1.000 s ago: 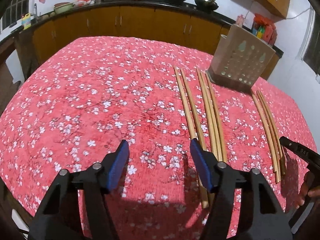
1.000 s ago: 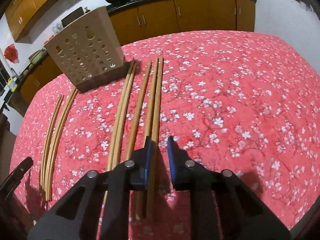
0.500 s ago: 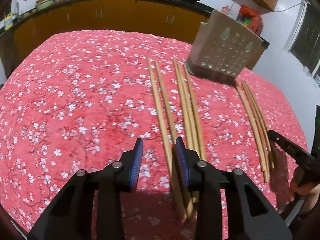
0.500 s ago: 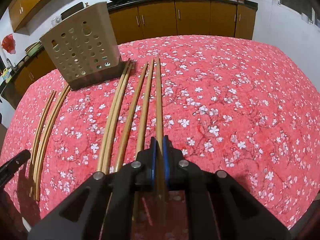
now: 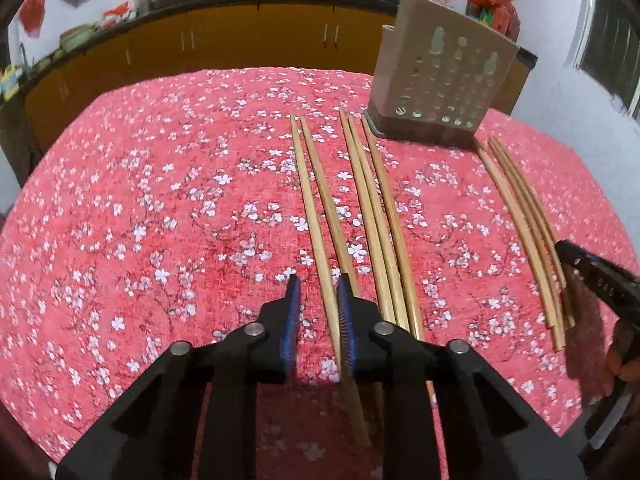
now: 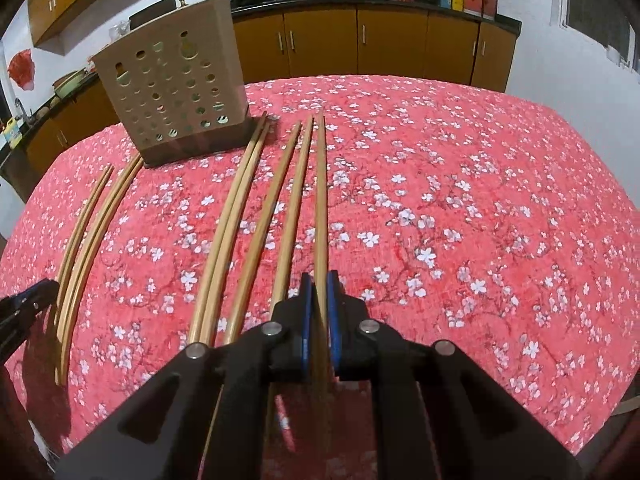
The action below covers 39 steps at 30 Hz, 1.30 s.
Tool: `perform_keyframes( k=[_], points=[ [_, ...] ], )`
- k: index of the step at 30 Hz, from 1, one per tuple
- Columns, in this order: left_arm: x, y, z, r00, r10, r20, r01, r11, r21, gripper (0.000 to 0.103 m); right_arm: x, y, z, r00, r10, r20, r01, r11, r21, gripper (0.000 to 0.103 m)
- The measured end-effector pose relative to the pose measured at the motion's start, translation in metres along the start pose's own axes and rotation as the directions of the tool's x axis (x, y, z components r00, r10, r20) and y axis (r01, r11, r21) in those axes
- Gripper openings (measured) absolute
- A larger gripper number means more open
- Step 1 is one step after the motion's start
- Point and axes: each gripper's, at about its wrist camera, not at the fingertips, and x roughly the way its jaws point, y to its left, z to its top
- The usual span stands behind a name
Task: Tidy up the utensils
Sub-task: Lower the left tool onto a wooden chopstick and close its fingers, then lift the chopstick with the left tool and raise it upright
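Your right gripper (image 6: 319,300) is clamped on a chopstick (image 6: 320,200), blue pads tight against both sides, its far tip pointing toward the cabinets. Your left gripper (image 5: 319,304) straddles another stick (image 5: 316,232) with the jaws partly apart; the stick sits against the right pad, though I can't tell if it's truly pinched. Beside it, more sticks (image 5: 376,216) lie on the red floral cloth (image 5: 160,220). Three others (image 5: 524,224) lie further right. The perforated holder (image 5: 440,80) stands upright at the far end, beyond the tips.
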Motion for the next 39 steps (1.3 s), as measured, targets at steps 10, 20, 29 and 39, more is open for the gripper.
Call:
perform_keyframes(
  k=[10,20,29,39],
  points=[
    [0.028,0.022,0.038,0.998,0.054,-0.009,-0.054,0.998,-0.009,0.008,0.020,-0.011,0.028,1.000,-0.022,0.005,0.021,1.000,0.010,0.008],
    [0.033,0.054,0.049,1.000,-0.012,0.027,0.014,0.995,-0.096,0.008,0.036,-0.030,0.046,0.999,-0.026,0.031,0.024,0.998,0.052,0.008],
    [0.013,0.056,0.027,0.999,-0.017,0.037,0.020,0.997,-0.080,0.008,0.022,-0.028,0.028,0.999,-0.034,0.030,0.033,0.999,0.032,0.009],
    [0.017,0.049,0.029,1.000,-0.002,0.028,0.005,0.997,-0.073,0.007,0.019,-0.028,0.027,0.999,-0.028,0.028,0.027,0.999,0.040,0.008]
  ],
)
